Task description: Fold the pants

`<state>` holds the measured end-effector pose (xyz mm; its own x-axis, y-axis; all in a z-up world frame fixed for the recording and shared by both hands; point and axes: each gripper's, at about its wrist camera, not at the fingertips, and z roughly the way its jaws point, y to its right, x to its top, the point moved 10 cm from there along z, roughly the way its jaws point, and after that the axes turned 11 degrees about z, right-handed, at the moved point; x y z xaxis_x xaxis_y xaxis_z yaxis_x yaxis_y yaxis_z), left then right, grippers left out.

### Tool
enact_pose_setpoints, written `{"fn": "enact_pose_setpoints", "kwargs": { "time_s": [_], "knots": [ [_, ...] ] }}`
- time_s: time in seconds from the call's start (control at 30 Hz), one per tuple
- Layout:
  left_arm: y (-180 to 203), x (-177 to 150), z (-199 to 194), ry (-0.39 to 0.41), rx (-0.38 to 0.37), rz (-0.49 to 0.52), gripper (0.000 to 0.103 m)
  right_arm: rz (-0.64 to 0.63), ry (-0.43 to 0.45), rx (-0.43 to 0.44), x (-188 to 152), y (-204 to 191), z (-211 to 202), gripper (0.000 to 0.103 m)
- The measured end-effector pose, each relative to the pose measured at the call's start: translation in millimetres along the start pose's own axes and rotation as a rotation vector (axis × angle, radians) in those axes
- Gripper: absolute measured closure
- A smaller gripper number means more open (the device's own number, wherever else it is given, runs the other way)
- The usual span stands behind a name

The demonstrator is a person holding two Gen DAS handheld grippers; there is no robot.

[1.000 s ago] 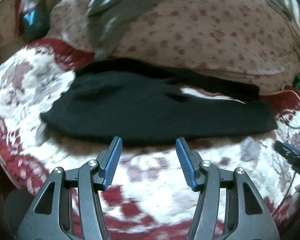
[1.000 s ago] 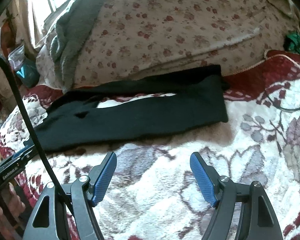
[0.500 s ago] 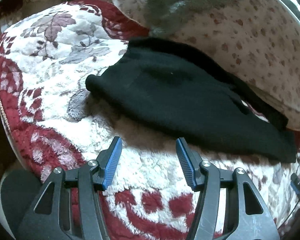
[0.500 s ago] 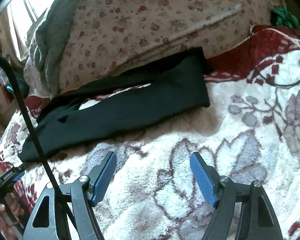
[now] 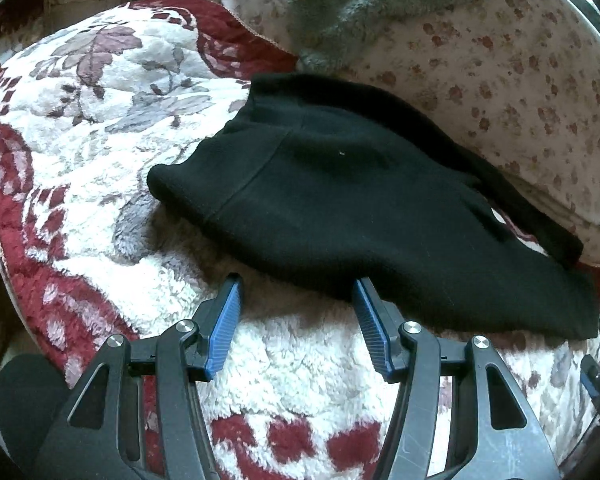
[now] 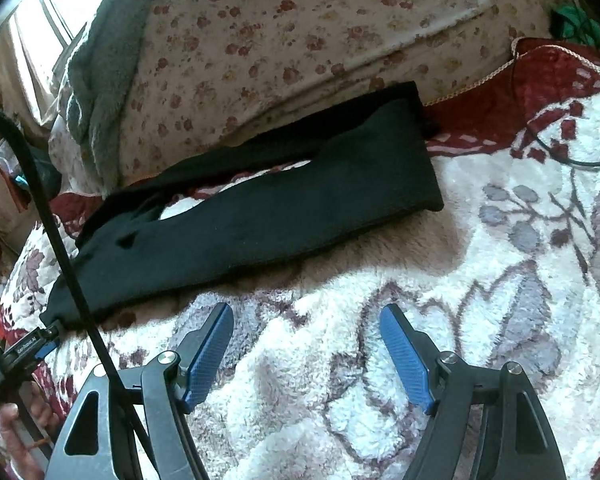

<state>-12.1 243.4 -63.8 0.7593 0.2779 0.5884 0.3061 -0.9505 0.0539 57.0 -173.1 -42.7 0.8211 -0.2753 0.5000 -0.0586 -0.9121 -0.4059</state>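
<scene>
Pants: my black pants (image 5: 360,216) lie flat on the floral fleece blanket (image 5: 112,128) of the bed, far edge against the flowered pillow (image 6: 300,40).
Long axis: runs crosswise ahead of both claws — waist end to my left, leg cuffs (image 6: 416,176) to my right.
Left claw (image 5: 296,280): released, nothing in it, tips just short of the near hem — the nearer one, I judge.
Right claw (image 6: 306,310): released, empty, over bare blanket, pants ahead and apart.
</scene>
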Motion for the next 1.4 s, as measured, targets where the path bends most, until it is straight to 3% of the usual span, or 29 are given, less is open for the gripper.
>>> {"fn": "enact_pose_setpoints", "kwargs": {
  "time_s": [0.47,0.77,0.9,0.97,1.03,1.1,1.13,1.17,1.23,1.4],
  "knots": [
    [1,-1,1,-0.001,-0.079,-0.038,0.047,0.027,0.004,0.065,12,-2,6,0.028],
    [15,34,16,0.009,-0.148,-0.063,0.047,0.111,0.030,0.168,40,-1,19,0.028],
    [14,49,25,0.018,-0.142,-0.083,0.047,0.174,0.030,0.213,56,4,32,0.028],
    [13,54,31,0.014,-0.133,-0.084,0.047,0.206,0.031,0.243,62,6,37,0.039],
    [12,57,38,-0.004,-0.136,-0.078,0.047,0.259,0.028,0.254,69,11,44,0.067],
    [12,60,42,-0.007,-0.148,-0.067,0.047,0.308,0.030,0.252,73,19,49,0.084],
    [11,61,43,-0.010,-0.142,-0.058,0.061,0.329,0.032,0.256,75,22,50,0.091],
    [9,62,45,-0.017,-0.126,-0.046,0.076,0.339,0.035,0.263,76,23,49,0.092],
    [7,62,47,-0.029,-0.137,-0.039,0.087,0.323,0.055,0.274,79,21,43,0.095],
    [8,67,31,-0.006,-0.152,0.020,0.094,0.250,0.113,0.281,88,2,18,0.096]
  ]
}}
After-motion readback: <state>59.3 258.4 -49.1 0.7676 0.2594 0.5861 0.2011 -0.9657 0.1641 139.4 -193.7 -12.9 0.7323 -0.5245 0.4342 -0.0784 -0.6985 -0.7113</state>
